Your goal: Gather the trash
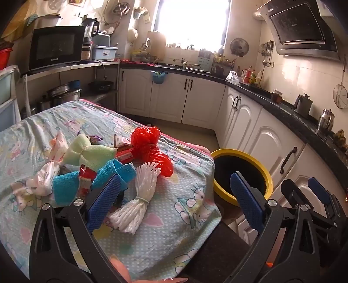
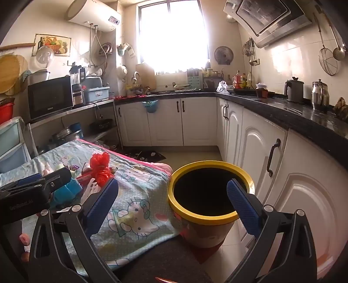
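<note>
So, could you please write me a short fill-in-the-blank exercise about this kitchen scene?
1. The bin beside the table has a rim coloured ____.
2. The knotted plastic bag on the cartoon-print cloth is coloured ____.
3. Both the left hand-held gripper and the right hand-held gripper have their jaws ____.
4. The microwave stands on a shelf, and its door is ____.

Missing words: yellow; red; open; closed

We are in a home kitchen: white cabinets [image 2: 165,122] under a dark worktop [image 2: 282,111], a range hood [image 2: 265,19] on the tiled wall, a microwave [image 2: 51,96], kettles [image 2: 294,90] and hanging strainers [image 2: 328,59] near the window [image 2: 171,37].
</note>
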Demonstrator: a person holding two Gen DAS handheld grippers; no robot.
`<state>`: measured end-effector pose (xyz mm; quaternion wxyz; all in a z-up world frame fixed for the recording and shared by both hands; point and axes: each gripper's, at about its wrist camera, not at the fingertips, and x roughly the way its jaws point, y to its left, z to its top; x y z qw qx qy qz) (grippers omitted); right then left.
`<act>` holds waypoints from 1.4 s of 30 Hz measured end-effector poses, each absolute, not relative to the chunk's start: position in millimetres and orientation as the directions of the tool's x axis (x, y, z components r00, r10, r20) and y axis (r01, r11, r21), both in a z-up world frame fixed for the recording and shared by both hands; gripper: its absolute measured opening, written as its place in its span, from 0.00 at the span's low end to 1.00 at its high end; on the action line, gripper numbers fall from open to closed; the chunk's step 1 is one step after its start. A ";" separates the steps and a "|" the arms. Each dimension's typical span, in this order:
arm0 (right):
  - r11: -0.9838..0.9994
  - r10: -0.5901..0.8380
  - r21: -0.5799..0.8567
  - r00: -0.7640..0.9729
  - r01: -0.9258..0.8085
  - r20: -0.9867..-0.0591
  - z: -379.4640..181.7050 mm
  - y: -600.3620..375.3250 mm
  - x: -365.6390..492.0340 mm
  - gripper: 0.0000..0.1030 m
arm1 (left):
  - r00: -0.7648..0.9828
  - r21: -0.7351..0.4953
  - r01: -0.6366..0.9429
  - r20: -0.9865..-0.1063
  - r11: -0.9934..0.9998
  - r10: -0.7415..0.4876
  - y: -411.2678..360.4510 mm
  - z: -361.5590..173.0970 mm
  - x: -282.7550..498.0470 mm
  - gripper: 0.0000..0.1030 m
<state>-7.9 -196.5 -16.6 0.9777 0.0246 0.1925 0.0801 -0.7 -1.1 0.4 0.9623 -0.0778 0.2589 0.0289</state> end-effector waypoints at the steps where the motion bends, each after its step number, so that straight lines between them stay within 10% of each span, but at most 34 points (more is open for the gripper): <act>1: 0.987 0.161 0.058 0.907 -0.151 -0.389 -17.2 -194.8 -6.6 0.94 | 0.865 -0.137 -0.094 -0.502 0.986 0.013 -1.1 0.4 -0.7 0.90; 42: 0.987 0.161 0.072 0.911 -0.145 -0.380 -14.0 -199.4 -10.4 0.94 | 0.875 -0.160 -0.090 -0.485 0.983 0.001 -7.9 13.5 -5.1 0.90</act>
